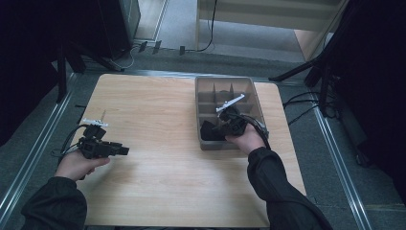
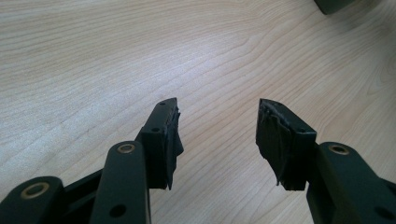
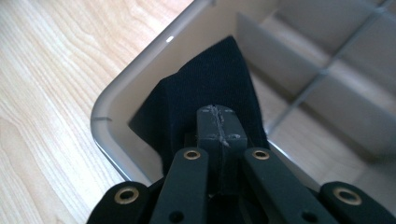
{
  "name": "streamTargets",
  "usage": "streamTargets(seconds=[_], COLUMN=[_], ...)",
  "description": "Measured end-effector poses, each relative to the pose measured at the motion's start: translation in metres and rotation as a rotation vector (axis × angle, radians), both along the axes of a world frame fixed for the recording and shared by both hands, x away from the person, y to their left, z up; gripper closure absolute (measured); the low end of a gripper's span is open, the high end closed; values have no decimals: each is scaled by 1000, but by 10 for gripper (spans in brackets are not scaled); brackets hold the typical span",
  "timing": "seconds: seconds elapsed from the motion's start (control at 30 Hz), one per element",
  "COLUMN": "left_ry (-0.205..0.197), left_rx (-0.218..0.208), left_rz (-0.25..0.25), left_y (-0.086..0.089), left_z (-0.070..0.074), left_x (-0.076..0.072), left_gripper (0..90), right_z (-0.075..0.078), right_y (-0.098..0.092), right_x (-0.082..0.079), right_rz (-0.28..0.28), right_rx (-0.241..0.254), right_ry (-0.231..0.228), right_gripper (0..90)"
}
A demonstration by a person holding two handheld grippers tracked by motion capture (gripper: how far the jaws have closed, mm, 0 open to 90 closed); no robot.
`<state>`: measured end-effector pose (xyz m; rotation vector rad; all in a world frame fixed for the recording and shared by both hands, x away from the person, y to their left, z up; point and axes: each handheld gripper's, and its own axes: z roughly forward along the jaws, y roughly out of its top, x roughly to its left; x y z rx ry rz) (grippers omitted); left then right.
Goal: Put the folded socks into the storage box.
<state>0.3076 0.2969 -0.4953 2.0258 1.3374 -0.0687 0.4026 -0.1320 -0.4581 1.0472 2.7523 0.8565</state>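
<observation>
Now your right claw [image 3: 219, 122] is pinched together on the black cloth [image 3: 210, 88] in the grey tray's [image 3: 105, 109] corner compartment. The cloth's peak points away from the claw, deeper into the tray. Your left claw [image 2: 218, 135] gapes apart over the bench [image 2: 116, 56].

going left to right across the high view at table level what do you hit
left gripper → bare wooden table → black cloth in the grey divided tray → right gripper

A grey divided tray [image 1: 253, 96] sits toward the far right of the wooden table [image 1: 163, 167]. The right tool [image 1: 229, 125] reaches into its near left compartment, over a black cloth [image 1: 208, 131]. The left tool [image 1: 103, 147] hangs above bare wood at the table's left side, well apart from the tray.
</observation>
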Motion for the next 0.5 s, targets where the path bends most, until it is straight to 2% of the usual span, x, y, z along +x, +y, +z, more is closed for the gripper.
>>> streamTargets(seconds=[0.23, 0.3, 0.4, 0.5], left_ry=[1, 2, 1, 1], left_rx=[-3, -3, -3, -2], left_rz=[-1, 0, -2, -3], left_y=[1, 1, 1, 1], left_z=[0, 0, 0, 0], left_x=[0, 0, 0, 0], left_gripper=[482, 482, 482, 482], right_z=[-12, -14, -14, -14], right_y=[14, 16, 17, 16], right_x=[1, 1, 1, 2], right_rz=[28, 28, 30, 26], right_rx=[-36, -43, -45, -33], right_ry=[40, 36, 29, 49], right_gripper=[884, 883, 883, 857])
